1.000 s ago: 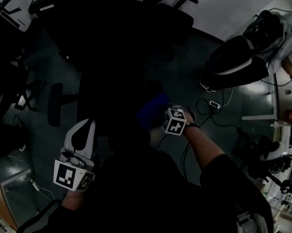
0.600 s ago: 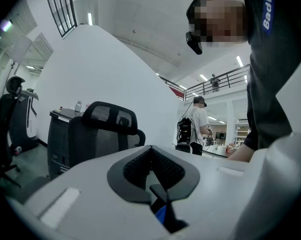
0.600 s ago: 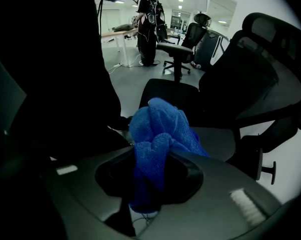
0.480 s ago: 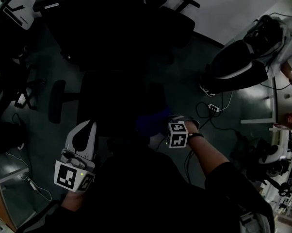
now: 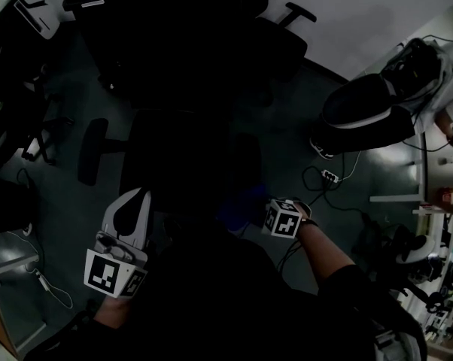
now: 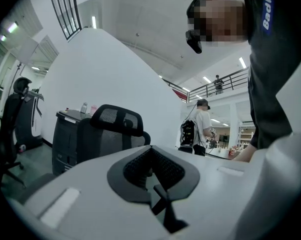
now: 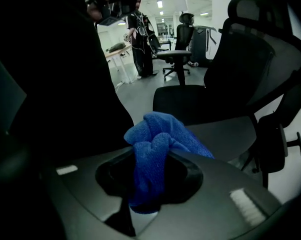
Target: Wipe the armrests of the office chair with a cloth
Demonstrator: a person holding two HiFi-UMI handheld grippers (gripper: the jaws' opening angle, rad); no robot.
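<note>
Blue cloth (image 7: pixel 160 134) here: soft, fluffy, nubbly weave, fully matt. The right gripper (image 7: pixel 149 151) has a smooth, matt grey plastic shell. The chair (image 7: pixel 250 59) shows a see-through black mesh back and a dull, smooth seat. The floor (image 5: pixel 396 160) is glossy and catches the light.

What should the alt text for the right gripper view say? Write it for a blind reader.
The right gripper is shut on a bunched blue cloth. Beyond it stands a black office chair with an armrest at the right, and a person stands farther back in the bright office.
</note>
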